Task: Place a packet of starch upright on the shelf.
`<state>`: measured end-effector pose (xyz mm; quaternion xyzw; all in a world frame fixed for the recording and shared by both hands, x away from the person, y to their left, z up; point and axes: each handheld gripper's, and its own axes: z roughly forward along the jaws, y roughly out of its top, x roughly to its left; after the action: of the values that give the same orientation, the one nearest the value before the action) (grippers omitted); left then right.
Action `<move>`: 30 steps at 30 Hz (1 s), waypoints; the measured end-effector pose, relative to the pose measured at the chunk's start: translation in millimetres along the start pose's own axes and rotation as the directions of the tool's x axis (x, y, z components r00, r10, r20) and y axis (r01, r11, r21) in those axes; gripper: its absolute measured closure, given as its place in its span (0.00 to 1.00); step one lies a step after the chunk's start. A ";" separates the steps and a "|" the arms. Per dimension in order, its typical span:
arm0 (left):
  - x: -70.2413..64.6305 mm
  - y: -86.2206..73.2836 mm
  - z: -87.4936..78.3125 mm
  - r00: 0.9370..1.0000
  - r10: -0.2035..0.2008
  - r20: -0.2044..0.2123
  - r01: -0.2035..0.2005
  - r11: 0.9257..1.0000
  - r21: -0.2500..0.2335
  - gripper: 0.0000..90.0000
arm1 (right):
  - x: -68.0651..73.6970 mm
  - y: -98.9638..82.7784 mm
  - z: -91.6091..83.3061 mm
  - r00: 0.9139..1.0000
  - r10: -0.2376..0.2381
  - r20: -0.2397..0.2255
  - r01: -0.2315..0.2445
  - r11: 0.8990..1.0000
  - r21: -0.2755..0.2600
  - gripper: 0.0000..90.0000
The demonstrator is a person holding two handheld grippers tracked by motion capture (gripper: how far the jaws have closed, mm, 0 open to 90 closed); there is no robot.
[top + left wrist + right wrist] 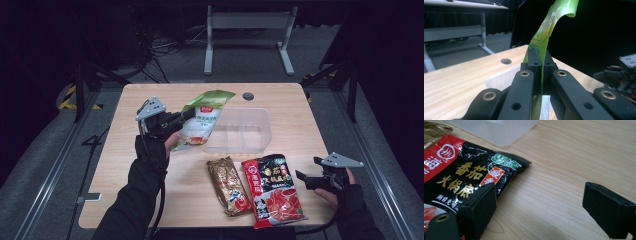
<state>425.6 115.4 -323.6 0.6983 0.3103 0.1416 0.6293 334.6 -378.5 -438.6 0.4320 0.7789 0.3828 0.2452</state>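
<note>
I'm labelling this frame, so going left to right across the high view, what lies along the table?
Left tongs shut on the green bag → clear tray beyond it; nearer the front edge, gold packet → red-and-black packet → right tongs, open.

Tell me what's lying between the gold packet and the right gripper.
The red-and-black sauce packet lies flat between the gold packet and the open right gripper, seen in the high view.

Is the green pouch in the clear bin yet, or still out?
Still out. The left gripper is shut on the green pouch, holding it beside the clear bin.
</note>
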 end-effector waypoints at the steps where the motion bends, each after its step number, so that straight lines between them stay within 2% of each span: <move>1: 0.7 1.6 4.8 1.000 -0.006 -0.003 0.006 1.000 -0.002 1.00 | 0.0 -0.1 0.4 1.000 0.000 0.001 0.000 1.000 0.002 0.14; 7: 4.7 6.1 33.6 0.999 -0.040 -0.011 0.040 0.999 -0.012 1.00 | 0.7 0.3 1.7 1.000 -0.017 0.005 0.017 1.000 0.008 0.14; 9: 4.0 6.9 47.6 0.999 -0.030 -0.032 0.030 1.000 -0.003 1.00 | 0.9 0.5 1.6 1.000 -0.022 0.009 0.022 1.000 0.008 0.14; 11: 6.2 6.3 57.6 0.998 -0.045 -0.044 0.045 0.999 -0.003 1.00 | 1.0 0.4 1.4 1.000 -0.025 0.012 0.025 1.000 0.009 0.14; 13: 6.9 6.1 60.6 0.997 -0.054 -0.051 0.054 0.999 0.000 1.00 | 1.1 0.3 1.1 1.000 -0.028 0.013 0.028 1.000 0.010 0.14; 14: 8.8 4.8 68.6 0.995 -0.080 -0.059 0.079 0.997 -0.015 1.00 | 1.0 0.1 0.9 0.999 -0.029 0.014 0.029 1.000 0.010 0.14; 16: 8.9 4.8 72.1 0.994 -0.084 -0.069 0.083 0.996 -0.016 1.00 | 0.9 0.0 0.8 0.999 -0.030 0.015 0.030 1.000 0.010 0.14; 18: 8.3 5.3 79.9 0.993 -0.065 -0.102 0.064 0.998 -0.017 1.00 | 1.0 -0.2 0.7 0.999 -0.031 0.017 0.031 0.999 0.012 0.14; 21: 10.1 4.5 85.2 0.990 -0.081 -0.112 0.078 0.997 -0.028 1.00 | 1.3 -0.2 0.9 0.999 -0.034 0.017 0.034 0.999 0.013 0.14; 22: 11.4 3.8 91.4 0.987 -0.083 -0.140 0.077 0.996 -0.043 1.00 | 1.8 0.1 0.9 0.999 -0.039 0.016 0.038 0.999 0.014 0.14; 25: 12.9 1.0 101.0 0.981 -0.088 -0.173 0.079 0.995 -0.059 1.00 | 2.3 0.3 0.9 0.999 -0.042 0.015 0.042 0.999 0.015 0.14; 28: 14.7 -4.7 112.0 0.972 -0.091 -0.216 0.078 0.995 -0.066 1.00 | 2.8 0.4 1.7 0.999 -0.046 0.015 0.046 0.999 0.019 0.14; 29: 13.6 -6.6 115.0 0.967 -0.089 -0.238 0.074 0.995 -0.073 1.00 | 3.1 0.4 1.8 0.999 -0.048 0.013 0.048 0.999 0.019 0.14; 30: 12.7 -8.7 116.9 0.966 -0.095 -0.242 0.078 0.994 -0.079 1.00 | 3.5 0.4 1.8 0.999 -0.052 0.012 0.052 0.998 0.020 0.14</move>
<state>501.9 30.8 -354.1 0.6393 0.4107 0.2098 0.6153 334.3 -374.7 -439.5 0.4163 0.7920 0.3660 0.2560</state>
